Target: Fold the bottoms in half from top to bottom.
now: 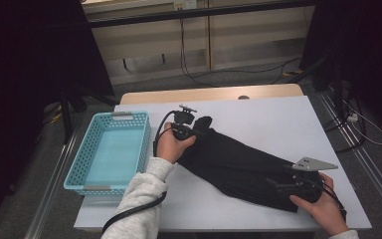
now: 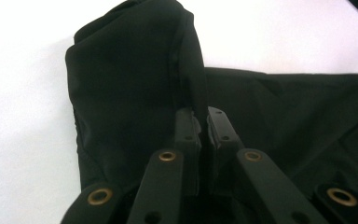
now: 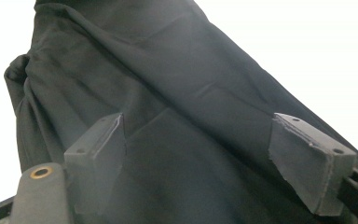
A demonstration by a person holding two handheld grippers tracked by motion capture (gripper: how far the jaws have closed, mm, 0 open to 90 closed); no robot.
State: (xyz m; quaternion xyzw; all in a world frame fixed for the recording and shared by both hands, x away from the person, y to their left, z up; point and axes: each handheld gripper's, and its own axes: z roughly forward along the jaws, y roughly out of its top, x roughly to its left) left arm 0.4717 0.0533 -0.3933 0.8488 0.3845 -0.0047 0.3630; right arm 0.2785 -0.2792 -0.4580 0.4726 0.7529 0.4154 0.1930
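A turquoise basket [image 1: 110, 152] with perforated walls stood on the left part of the white table [image 1: 278, 124], its long side running away from the person. Its inside held nothing. Beyond the white top a strip of wooden table edge [image 1: 214, 93] showed. Behind it, black cables [image 1: 191, 59] hung down a pale wall panel and trailed over the grey floor. More cables [image 1: 363, 124] lay on the floor at the right, beside a metal rail [image 1: 350, 144].
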